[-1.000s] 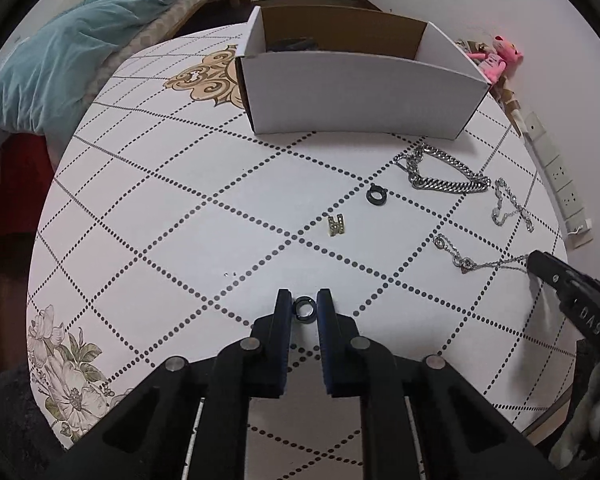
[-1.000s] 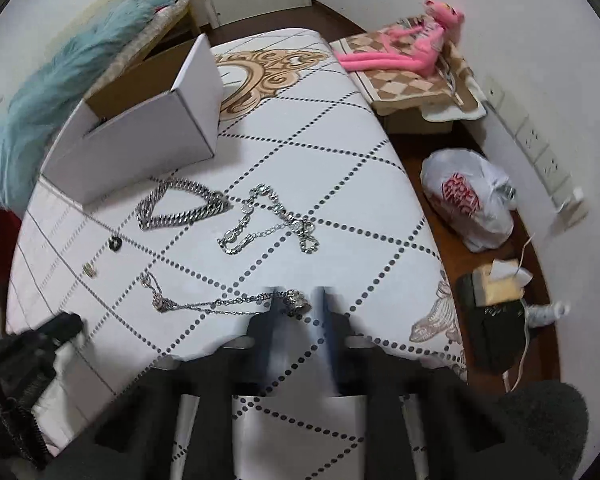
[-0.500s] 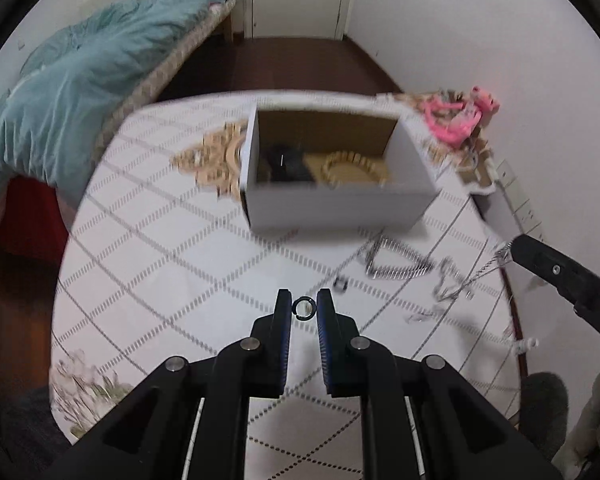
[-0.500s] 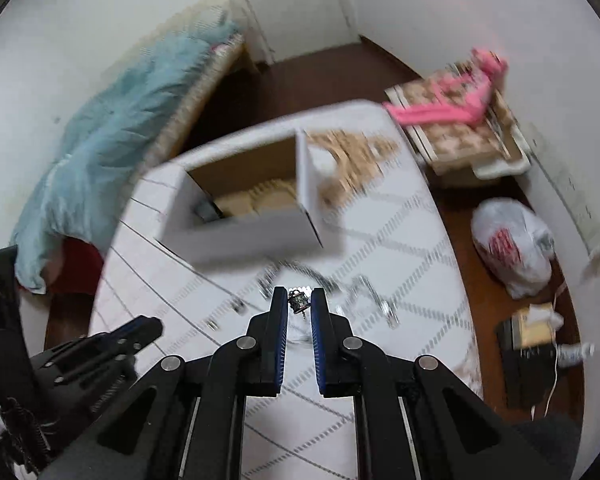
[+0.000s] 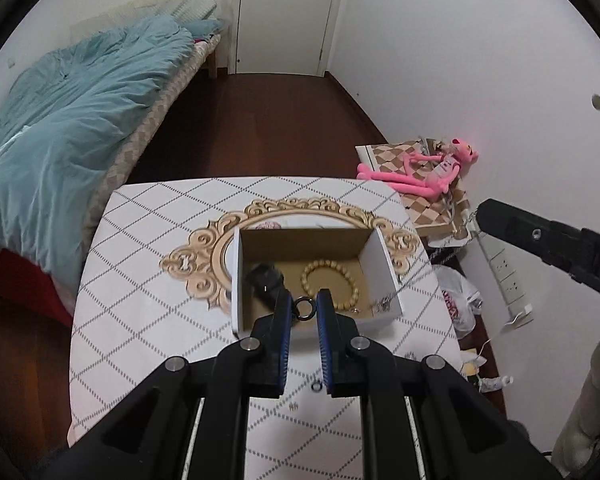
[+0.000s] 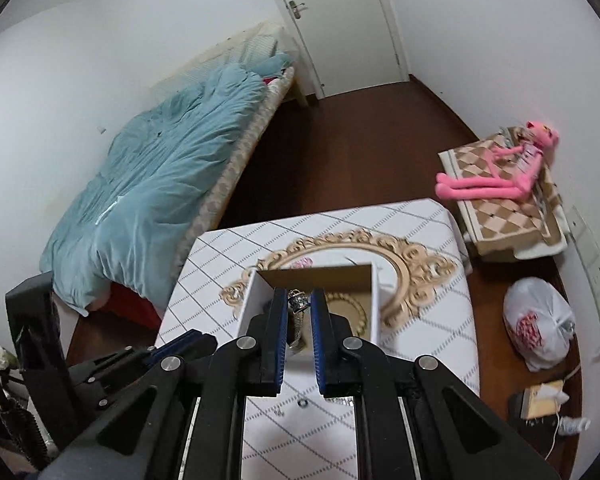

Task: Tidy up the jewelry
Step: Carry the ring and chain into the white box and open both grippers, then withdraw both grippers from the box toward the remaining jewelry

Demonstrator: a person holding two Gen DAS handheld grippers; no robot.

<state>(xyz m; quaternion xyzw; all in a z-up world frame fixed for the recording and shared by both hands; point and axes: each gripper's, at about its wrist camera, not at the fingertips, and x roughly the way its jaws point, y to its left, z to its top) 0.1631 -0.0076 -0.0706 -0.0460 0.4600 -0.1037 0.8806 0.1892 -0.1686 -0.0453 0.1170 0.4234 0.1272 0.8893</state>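
Observation:
My left gripper (image 5: 304, 307) is shut on a small dark ring (image 5: 304, 308) and holds it high above the near wall of the open white cardboard box (image 5: 382, 258). In the box lie a beige bead bracelet (image 5: 330, 280) and a dark object (image 5: 265, 276). My right gripper (image 6: 299, 303) is shut on a silver necklace (image 6: 297, 320) by its end; the chain hangs down over the box (image 6: 374, 304). The right gripper also shows at the right of the left wrist view (image 5: 540, 236), with the thin chain (image 5: 416, 276) running down into the box.
The box stands on a white table (image 5: 140, 280) with a diamond pattern and a gold ornament. A small black ring (image 5: 317, 387) and a small gold piece (image 5: 294, 405) lie on the table near me. A bed (image 5: 60, 120), a pink plush toy (image 5: 428, 176) and floor clutter surround it.
Both grippers have risen from the table top and moved forward over the box, each carrying its piece. The necklace has left the table and now hangs from the right gripper.

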